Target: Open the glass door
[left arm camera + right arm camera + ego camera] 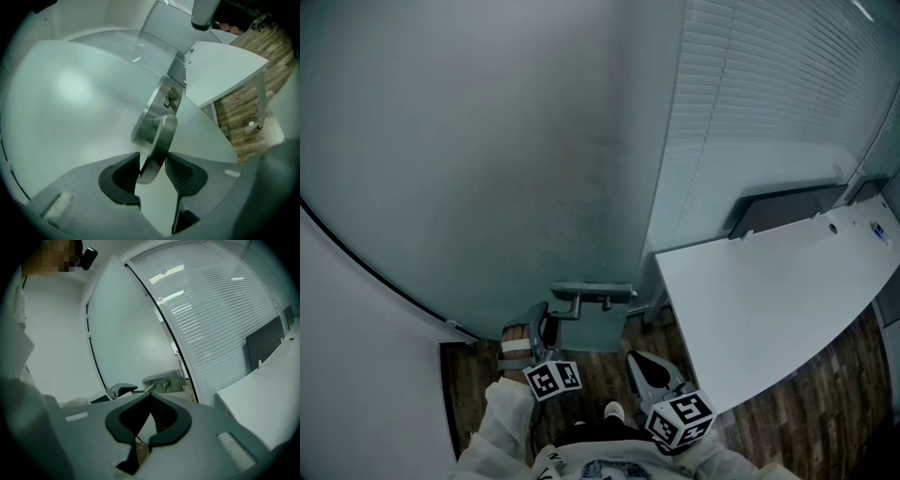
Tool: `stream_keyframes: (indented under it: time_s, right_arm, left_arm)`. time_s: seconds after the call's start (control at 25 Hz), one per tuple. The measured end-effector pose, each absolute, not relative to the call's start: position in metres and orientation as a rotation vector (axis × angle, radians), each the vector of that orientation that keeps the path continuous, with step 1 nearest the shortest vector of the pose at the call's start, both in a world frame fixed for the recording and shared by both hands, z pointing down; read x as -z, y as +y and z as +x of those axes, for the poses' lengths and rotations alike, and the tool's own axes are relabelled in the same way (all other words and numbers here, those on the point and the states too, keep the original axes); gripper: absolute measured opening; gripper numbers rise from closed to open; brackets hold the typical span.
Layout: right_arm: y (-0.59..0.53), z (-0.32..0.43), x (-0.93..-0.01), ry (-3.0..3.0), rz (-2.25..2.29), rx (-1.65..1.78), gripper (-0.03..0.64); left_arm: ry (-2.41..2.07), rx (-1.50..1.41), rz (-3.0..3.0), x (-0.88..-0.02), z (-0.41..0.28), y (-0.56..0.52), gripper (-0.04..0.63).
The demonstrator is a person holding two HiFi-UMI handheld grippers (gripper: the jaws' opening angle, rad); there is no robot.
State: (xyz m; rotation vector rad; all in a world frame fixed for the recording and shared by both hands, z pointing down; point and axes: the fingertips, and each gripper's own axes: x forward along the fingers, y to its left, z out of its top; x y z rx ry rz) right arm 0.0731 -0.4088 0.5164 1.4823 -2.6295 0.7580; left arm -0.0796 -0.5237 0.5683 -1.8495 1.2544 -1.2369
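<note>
So, the frosted glass door point(487, 169) fills the far left of the room, its right edge running up beside a glass partition hung with slatted blinds point(750, 94). Low on that edge sits the steel lever handle point(592, 296), pointing left from its lock plate point(151, 117). The left gripper point(546, 319) reaches in at the lever's free end — its jaws stand apart with that end between them, the pads close on either side but not clamped. The right gripper point(637, 361) hangs nearer and to the right, apart from the door, its jaws closed together on nothing. A white desk point(769, 291) stands to the right over wood-plank floor point(853, 375).
</note>
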Motion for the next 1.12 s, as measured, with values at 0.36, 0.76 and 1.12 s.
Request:
stream_keyframes:
  time_s: [0.36, 0.76, 1.12]
  right_arm:
    - [-0.338, 0.063, -0.508, -2.652, 1.516, -0.732, -0.005]
    - [-0.188, 0.013, -0.501, -2.639, 1.593, -0.636, 0.002]
    - [-0.068, -0.021, -0.473, -2.625, 1.581, -0.544, 0.002]
  left_arm:
    - [1.467, 1.02, -1.844, -0.523, -0.104, -0.445, 0.069]
    - [1.717, 0.582, -2.18, -0.485, -0.152, -0.23, 0.002]
    - [1.781, 0.607, -2.345, -0.513, -0.183, -0.087, 0.002]
